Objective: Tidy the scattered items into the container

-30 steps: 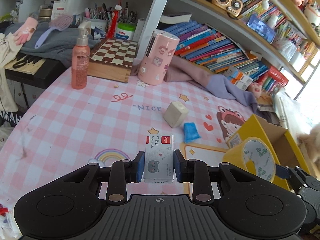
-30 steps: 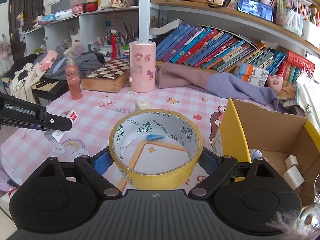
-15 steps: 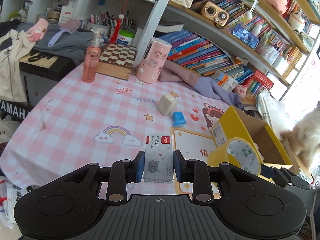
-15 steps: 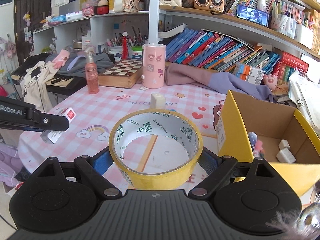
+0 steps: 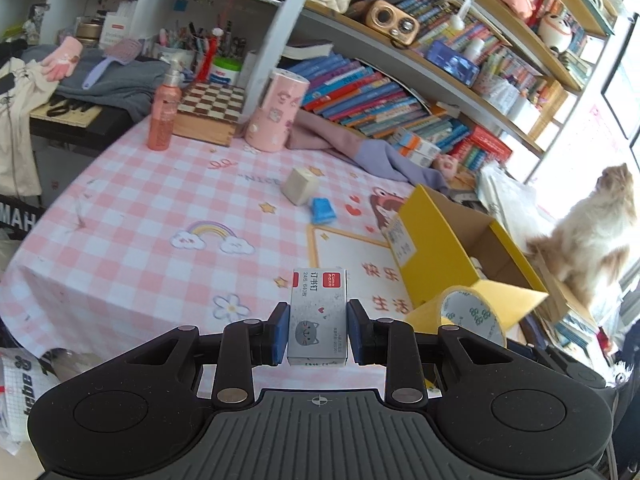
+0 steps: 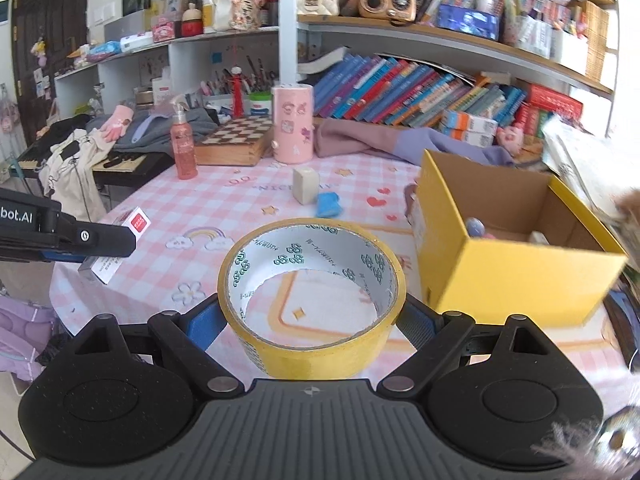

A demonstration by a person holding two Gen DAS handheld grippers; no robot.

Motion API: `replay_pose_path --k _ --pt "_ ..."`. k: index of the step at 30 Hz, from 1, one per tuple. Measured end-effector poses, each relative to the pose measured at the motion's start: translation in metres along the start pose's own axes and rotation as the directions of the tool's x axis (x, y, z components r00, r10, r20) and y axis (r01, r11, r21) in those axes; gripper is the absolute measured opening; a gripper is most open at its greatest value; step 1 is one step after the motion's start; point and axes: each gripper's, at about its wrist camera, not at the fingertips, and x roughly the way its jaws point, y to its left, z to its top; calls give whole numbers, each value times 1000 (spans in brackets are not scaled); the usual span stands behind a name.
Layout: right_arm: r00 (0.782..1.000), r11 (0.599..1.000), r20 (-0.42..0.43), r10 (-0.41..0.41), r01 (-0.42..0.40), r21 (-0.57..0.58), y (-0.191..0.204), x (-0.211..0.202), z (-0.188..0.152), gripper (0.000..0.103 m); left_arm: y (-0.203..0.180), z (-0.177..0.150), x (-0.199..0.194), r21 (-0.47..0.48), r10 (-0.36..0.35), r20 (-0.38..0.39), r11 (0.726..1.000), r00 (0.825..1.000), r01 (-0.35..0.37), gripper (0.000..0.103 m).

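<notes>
My left gripper is shut on a small grey staple box with a cat drawing and a red label, held above the near edge of the pink checked table. My right gripper is shut on a yellow tape roll, held upright just left of the open yellow cardboard box. That box holds a few small items. A cream cube and a blue packet lie on the cloth beyond. The tape roll also shows in the left wrist view, and the staple box in the right wrist view.
At the back of the table stand a pink cylinder, a pink spray bottle, a chessboard box and a purple cloth. Bookshelves run behind. A fluffy cat sits right of the yellow box. The table's near edge drops off close below me.
Both grippers have pulled back from the table with their loads, so the table and yellow box look farther and more of the near edge shows. Grips are unchanged.
</notes>
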Motion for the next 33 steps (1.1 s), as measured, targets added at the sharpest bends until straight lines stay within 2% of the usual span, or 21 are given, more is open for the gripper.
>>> replay_pose_path --k 8,15,33 --pt "996 993 -14 -89 89 73 -18 -21 -16 90 -22 -7 9 61 -80 -55 995 995 83 29" --pt "988 983 -40 -147 150 101 -32 -32 -26 90 -37 -17 21 76 -139 -118 986 983 149 29" --pt "964 947 -91 -251 264 182 -79 -47 -43 90 -87 -22 57 132 -221 -209 959 953 251 29"
